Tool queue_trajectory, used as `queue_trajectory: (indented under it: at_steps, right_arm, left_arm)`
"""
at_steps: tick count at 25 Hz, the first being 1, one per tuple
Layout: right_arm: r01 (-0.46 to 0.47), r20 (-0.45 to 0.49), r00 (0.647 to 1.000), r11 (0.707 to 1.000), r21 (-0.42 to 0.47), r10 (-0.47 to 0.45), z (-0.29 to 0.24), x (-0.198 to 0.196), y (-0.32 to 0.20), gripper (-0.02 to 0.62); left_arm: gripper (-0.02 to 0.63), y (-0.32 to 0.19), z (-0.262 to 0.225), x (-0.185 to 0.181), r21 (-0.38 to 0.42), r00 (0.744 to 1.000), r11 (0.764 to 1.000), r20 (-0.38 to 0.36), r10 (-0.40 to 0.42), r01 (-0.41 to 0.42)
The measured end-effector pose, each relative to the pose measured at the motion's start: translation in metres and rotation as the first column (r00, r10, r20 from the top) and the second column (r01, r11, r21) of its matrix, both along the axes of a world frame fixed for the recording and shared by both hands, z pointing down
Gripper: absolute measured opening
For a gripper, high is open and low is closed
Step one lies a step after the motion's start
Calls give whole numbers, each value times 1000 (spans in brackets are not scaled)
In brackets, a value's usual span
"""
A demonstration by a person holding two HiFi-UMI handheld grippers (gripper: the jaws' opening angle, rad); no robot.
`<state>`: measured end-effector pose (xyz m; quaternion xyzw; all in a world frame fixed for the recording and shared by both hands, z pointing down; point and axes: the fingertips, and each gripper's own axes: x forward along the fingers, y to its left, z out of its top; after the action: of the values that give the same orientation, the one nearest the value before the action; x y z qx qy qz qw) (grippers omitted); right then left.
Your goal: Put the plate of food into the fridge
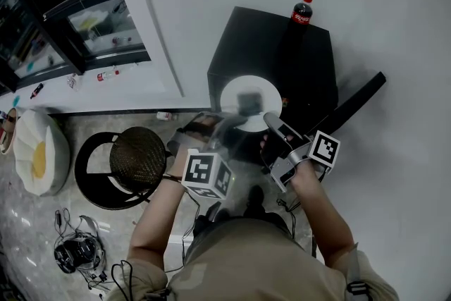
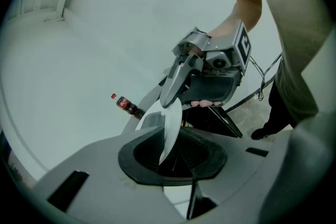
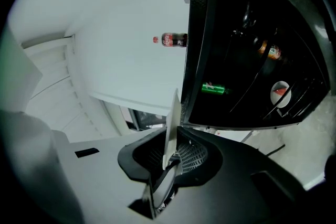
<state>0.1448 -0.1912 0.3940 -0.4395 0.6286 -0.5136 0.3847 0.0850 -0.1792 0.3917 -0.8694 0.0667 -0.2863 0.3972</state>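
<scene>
In the head view a white plate point(image 1: 250, 103) with a dark piece of food point(image 1: 248, 102) hangs in front of the black fridge point(image 1: 275, 56). My left gripper point(image 1: 224, 125) is shut on the plate's near-left rim. My right gripper point(image 1: 270, 118) is shut on its near-right rim. In the left gripper view the plate point(image 2: 169, 128) runs edge-on between my left gripper's point(image 2: 173, 152) pads, with the right gripper point(image 2: 181, 78) on the plate's far side. In the right gripper view the plate point(image 3: 171, 126) stands edge-on in my right gripper point(image 3: 170, 157), beside the fridge's dark glass front point(image 3: 252, 60).
A cola bottle point(image 1: 301, 10) stands on top of the fridge. A round stool with a woven seat point(image 1: 137, 158) and a white cushion point(image 1: 39, 151) are on the floor at left. Cables point(image 1: 77, 250) lie near my feet. A glass-fronted cabinet point(image 1: 77, 17) fills the upper left.
</scene>
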Motion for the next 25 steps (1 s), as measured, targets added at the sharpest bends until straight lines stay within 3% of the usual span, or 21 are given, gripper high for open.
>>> queue_trajectory:
  at_steps: [16, 25]
  right_arm:
    - [-24, 41, 999, 1000, -20, 25, 12, -13, 18, 52]
    - [-36, 70, 997, 997, -62, 41, 31, -21, 27, 51]
  left_arm:
    - [89, 18, 9, -16, -65, 1000, 998, -17, 5, -6]
    - [92, 26, 28, -23, -103, 1000, 995, 13, 17, -16]
